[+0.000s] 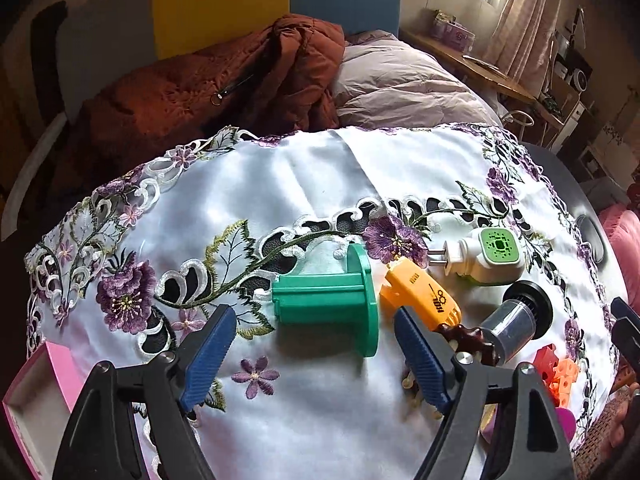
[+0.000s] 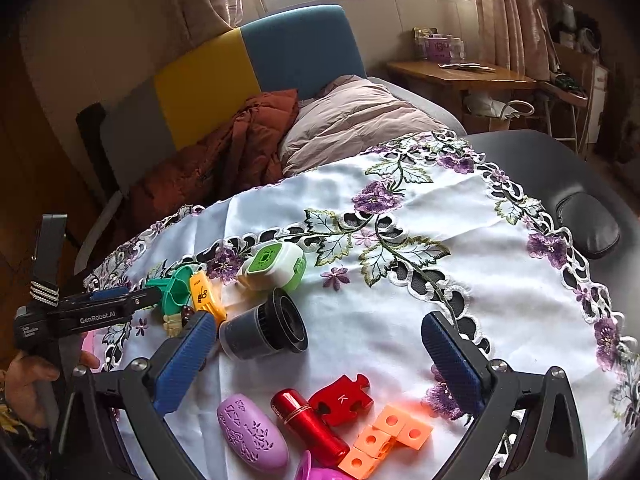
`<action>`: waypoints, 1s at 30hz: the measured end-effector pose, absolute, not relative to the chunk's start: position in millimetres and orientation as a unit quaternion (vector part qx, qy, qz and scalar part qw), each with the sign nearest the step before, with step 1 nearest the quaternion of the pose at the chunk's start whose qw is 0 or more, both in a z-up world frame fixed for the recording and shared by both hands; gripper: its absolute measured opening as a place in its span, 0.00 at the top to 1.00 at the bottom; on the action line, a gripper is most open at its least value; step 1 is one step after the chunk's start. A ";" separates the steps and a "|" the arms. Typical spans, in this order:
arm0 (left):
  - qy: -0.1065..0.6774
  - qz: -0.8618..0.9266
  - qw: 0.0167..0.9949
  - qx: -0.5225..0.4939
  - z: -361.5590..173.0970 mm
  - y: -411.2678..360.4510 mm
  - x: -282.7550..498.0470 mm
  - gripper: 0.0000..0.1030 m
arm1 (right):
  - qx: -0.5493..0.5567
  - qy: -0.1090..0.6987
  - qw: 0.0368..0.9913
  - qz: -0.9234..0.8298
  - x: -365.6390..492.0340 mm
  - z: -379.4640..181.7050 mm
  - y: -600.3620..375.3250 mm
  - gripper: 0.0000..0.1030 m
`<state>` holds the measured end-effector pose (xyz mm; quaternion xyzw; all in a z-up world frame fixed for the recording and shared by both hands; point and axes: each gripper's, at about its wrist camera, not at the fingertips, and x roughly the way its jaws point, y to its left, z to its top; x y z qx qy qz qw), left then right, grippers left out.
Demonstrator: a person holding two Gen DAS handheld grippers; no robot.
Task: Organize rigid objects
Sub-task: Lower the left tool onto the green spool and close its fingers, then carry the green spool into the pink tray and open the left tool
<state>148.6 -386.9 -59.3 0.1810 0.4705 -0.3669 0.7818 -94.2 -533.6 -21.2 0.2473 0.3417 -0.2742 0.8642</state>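
Green plastic spool with a wide round flange is lying on its side on the white embroidered floral tablecloth, just ahead of the left gripper, whose blue-padded jaws are standing apart and gripping nothing. Right gripper is likewise hanging released over a red metal cylinder, a red jigsaw piece marked K, a lilac patterned oval case and orange holed cubes. Grey cylindrical lens-like piece is resting touching its left blue pad.

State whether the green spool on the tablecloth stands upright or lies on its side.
On its side. The green spool rests with its core horizontal on the tablecloth, flange standing vertical.
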 end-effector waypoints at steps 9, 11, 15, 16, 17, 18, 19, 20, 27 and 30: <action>0.477 -0.359 0.775 0.207 -72.4 -405.2 157.7 0.20 | 0.250 0.341 0.863 -0.276 -95.1 -21.1 -534.9 0.00; 0.479 -0.357 0.773 0.213 -75.7 -407.7 160.2 0.20 | 0.250 0.341 0.863 -0.276 -94.9 -21.2 -535.2 0.00; 0.485 -0.360 0.769 0.210 -81.4 -411.0 161.8 0.41 | 0.248 0.343 0.862 -0.278 -94.3 -21.5 -535.3 0.00; 0.484 -0.359 0.771 0.208 -82.5 -410.1 160.8 0.41 | 0.247 0.343 0.862 -0.280 -94.3 -21.6 -535.4 0.00; 0.481 -0.361 0.773 0.203 -82.3 -408.0 159.3 0.42 | 0.246 0.343 0.862 -0.282 -94.8 -21.4 -535.8 0.00; 0.482 -0.363 0.773 0.197 -82.3 -404.6 157.4 0.42 | 0.247 0.340 0.861 -0.285 -96.0 -20.9 -536.7 0.00; 0.481 -0.363 0.774 0.193 -81.6 -401.0 155.0 0.42 | 0.250 0.337 0.861 -0.288 -97.8 -20.2 -538.4 0.00; 0.480 -0.361 0.777 0.192 -80.8 -396.7 152.4 0.42 | 0.254 0.333 0.860 -0.290 -99.7 -19.7 -540.5 0.00; 0.461 -0.351 0.797 0.172 -62.9 -355.2 119.7 0.42 | 0.304 0.325 0.843 -0.303 -111.2 -24.1 -558.5 0.00; 0.452 -0.353 0.804 0.161 -52.3 -335.3 103.6 0.42 | 0.320 0.327 0.836 -0.302 -113.1 -27.7 -562.3 0.00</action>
